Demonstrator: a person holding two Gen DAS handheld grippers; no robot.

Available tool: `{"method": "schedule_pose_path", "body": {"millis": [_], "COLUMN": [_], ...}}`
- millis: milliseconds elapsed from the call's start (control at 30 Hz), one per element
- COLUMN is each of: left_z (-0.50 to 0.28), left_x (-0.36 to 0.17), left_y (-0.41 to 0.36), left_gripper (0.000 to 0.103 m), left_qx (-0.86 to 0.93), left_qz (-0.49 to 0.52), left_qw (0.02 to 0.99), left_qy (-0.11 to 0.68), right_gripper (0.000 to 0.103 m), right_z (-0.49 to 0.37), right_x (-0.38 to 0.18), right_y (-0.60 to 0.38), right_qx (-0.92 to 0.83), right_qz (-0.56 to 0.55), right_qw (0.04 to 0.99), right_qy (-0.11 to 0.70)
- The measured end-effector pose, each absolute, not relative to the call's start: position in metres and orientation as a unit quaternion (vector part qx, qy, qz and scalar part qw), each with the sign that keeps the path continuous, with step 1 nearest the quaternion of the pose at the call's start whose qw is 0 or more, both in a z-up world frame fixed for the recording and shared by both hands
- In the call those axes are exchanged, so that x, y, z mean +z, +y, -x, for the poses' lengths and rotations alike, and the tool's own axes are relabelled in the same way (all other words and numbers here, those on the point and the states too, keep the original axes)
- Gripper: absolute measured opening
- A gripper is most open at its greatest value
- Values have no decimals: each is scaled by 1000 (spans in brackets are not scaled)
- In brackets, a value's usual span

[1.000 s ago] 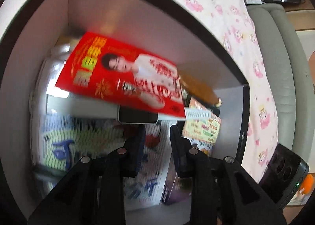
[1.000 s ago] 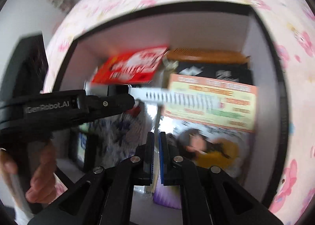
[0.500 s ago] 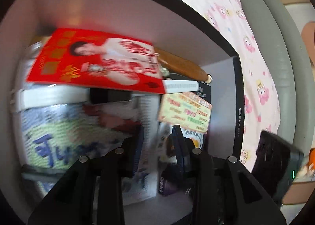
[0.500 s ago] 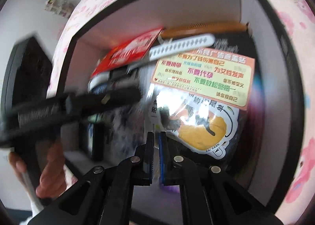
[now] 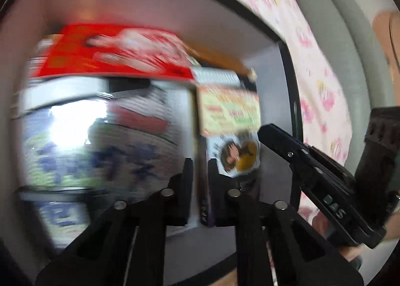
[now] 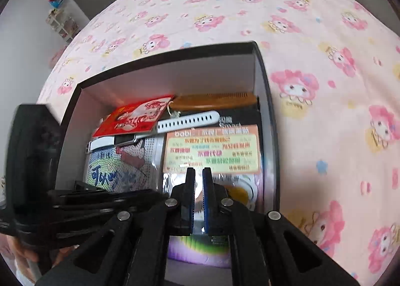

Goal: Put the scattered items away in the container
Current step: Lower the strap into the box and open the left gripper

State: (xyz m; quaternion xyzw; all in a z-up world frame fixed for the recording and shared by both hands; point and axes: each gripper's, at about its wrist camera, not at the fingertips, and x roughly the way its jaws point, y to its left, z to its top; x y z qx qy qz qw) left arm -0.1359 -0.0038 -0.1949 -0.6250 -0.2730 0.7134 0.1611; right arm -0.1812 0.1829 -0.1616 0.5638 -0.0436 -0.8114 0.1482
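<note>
Right wrist view: the right gripper [image 6: 198,178] tilts down over the box [image 6: 165,60] on the pink bedspread [image 6: 312,35], jaws closed and empty. The left gripper [image 5: 200,168] also angles down; its jaws have just been narrowing, a slim gap left, nothing between them. Inside lie a red packet [image 6: 132,118], a white watch [image 6: 185,120] and a brown comb [image 6: 215,99].

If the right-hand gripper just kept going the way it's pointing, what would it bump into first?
Most likely the glossy snack packet lying in the box: the shut right gripper points down at it, nothing between them. Depth is hard to judge.
</note>
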Motion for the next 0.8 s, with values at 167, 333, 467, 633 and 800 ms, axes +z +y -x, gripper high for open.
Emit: {"method": "schedule_pose_path", "body": {"millis": [167, 333, 467, 633, 800], "left_z": [142, 159, 171, 158, 187], "left_x": [-196, -203, -199, -195, -184], "left_y": [-55, -61, -66, -70, -37], "left_gripper": [16, 16, 17, 19, 19], "left_qx": [730, 727, 739, 736, 741], "left_qz": [622, 630, 617, 612, 613], "left_qw": [60, 49, 30, 42, 30], "left_qy": [-276, -268, -269, -287, -272], "right_gripper": [4, 4, 4, 4, 4], "right_z": [213, 224, 218, 211, 232], "right_x": [-160, -187, -192, -195, -168], "right_y": [152, 139, 155, 171, 161], "right_qx": [-779, -754, -738, -722, -767], "right_qz": [-596, -625, -638, -650, -601], "right_qw": [195, 203, 218, 224, 210], "right_qy": [17, 11, -35, -78, -76]}}
